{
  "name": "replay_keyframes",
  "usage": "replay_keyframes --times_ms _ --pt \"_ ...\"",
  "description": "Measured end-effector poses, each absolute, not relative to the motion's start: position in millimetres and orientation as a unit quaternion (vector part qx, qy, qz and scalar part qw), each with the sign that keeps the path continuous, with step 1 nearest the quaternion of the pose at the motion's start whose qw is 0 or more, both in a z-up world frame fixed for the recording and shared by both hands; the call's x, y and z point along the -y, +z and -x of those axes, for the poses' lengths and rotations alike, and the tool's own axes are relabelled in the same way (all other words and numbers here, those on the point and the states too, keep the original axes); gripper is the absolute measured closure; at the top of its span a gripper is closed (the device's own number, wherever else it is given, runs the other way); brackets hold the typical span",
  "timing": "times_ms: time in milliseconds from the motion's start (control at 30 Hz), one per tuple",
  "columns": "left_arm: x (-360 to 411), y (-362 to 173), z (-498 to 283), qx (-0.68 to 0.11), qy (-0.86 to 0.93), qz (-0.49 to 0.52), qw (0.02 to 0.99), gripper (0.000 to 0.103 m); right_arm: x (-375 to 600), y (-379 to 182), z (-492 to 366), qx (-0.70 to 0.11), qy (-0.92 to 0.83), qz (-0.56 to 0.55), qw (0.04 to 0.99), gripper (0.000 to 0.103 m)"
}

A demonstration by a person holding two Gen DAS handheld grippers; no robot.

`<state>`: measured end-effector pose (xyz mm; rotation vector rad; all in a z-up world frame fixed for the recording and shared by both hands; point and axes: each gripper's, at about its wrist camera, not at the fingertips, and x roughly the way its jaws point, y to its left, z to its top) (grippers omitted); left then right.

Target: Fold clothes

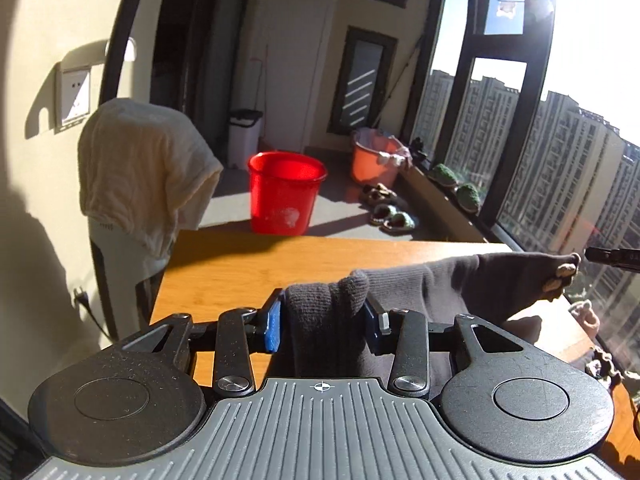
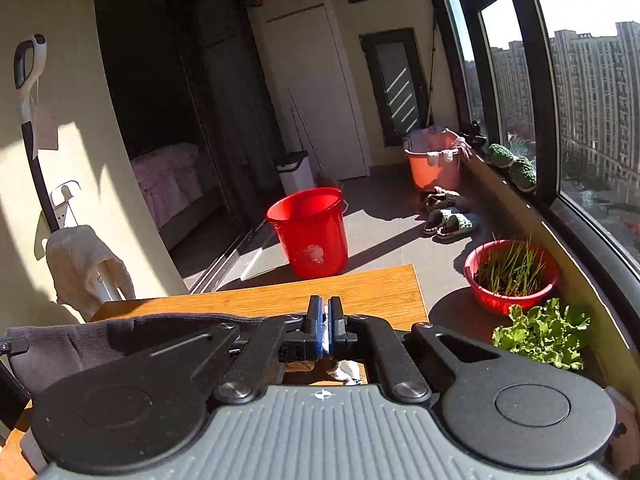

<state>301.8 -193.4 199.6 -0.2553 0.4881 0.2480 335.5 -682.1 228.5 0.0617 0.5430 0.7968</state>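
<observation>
sock [image 1: 440,284]: dark grey ribbed knit, matt | table [image 1: 248,268]: smooth wood-grain, satin | left gripper [image 1: 324,320]: matt black, finely textured body, blue pads | bucket [image 1: 285,194]: glossy red plastic | towel [image 1: 140,168]: cream cloth, rough

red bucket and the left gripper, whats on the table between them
Bare wooden table only, in the left wrist view. The red bucket stands on the floor beyond its far edge; the left gripper clamps the grey sock.

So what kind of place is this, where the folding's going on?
Most likely an enclosed balcony or sunroom in a high-rise flat, used for laundry. Tall windows look out on apartment towers, a red bucket and slippers sit on the tiled floor, and a wooden table holds the dark garment.
</observation>
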Motion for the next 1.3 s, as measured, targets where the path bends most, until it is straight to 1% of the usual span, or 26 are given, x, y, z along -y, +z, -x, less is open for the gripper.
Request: replay_keyframes --times_ms 67,133,233,300,333,367,433,533,633,667,700,733,767,800,900,967,1033,1133,1167,1233,1300 --pt "211 201 -268 -0.231 0.112 0.133 0.957 0.059 711 229 -314 -0.255 0.379 -0.031 0.889 0.1" --pt "227 189 -241 -0.247 0.114 0.134 0.953 0.059 736 218 -295 -0.259 0.367 -0.028 0.893 0.1" --pt "238 166 -216 -0.278 0.126 0.151 0.94 0.059 759 199 -283 -0.276 0.346 -0.034 0.896 0.1" --pt "236 157 -211 -0.284 0.136 0.17 0.934 0.059 761 192 -284 -0.294 0.353 -0.057 0.886 0.098" --pt "237 158 -211 -0.28 0.139 0.168 0.935 0.059 756 191 -287 -0.307 0.367 -0.074 0.875 0.091" --pt "238 158 -211 -0.276 0.142 0.166 0.936 0.059 748 189 -293 -0.321 0.38 -0.098 0.862 0.068" --pt "240 162 -212 -0.267 0.143 0.156 0.94 0.059 731 187 -303 -0.343 0.397 -0.138 0.84 0.039" --pt "243 167 -211 -0.26 0.146 0.141 0.944 0.059 694 173 -330 -0.391 0.382 -0.167 0.82 0.039" --pt "245 166 -209 -0.257 0.144 0.136 0.946 0.059 662 158 -350 -0.427 0.349 -0.164 0.818 0.039" --pt "245 165 -209 -0.257 0.144 0.135 0.946 0.059 654 152 -352 -0.434 0.348 -0.164 0.815 0.041" --pt "244 164 -210 -0.258 0.146 0.137 0.945 0.059 646 146 -354 -0.441 0.348 -0.164 0.811 0.049" --pt "241 163 -212 -0.258 0.152 0.14 0.944 0.059 639 146 -354 -0.446 0.357 -0.162 0.805 0.08" --pt "239 163 -214 -0.257 0.154 0.14 0.944 0.059 633 146 -353 -0.451 0.366 -0.161 0.798 0.095" --pt "237 166 -215 -0.252 0.154 0.137 0.945 0.059 632 151 -350 -0.446 0.373 -0.163 0.797 0.095" --pt "235 177 -214 -0.239 0.152 0.124 0.951 0.059 649 183 -332 -0.39 0.398 -0.16 0.815 0.095" --pt "244 185 -205 -0.234 0.143 0.106 0.956 0.059 675 200 -318 -0.356 0.412 -0.163 0.823 0.095" --pt "254 184 -193 -0.237 0.139 0.1 0.956 0.059 707 206 -305 -0.341 0.411 -0.161 0.83 0.095" --pt "272 166 -171 -0.263 0.126 0.117 0.949 0.057 750 189 -289 -0.354 0.382 -0.141 0.842 0.094" --pt "280 154 -163 -0.283 0.12 0.121 0.944 0.057 759 178 -284 -0.359 0.367 -0.127 0.849 0.094" --pt "291 139 -154 -0.315 0.104 0.122 0.935 0.056 762 167 -281 -0.357 0.356 -0.11 0.857 0.094" --pt "301 136 -145 -0.334 0.103 0.11 0.931 0.057 764 157 -277 -0.354 0.346 -0.095 0.864 0.092"
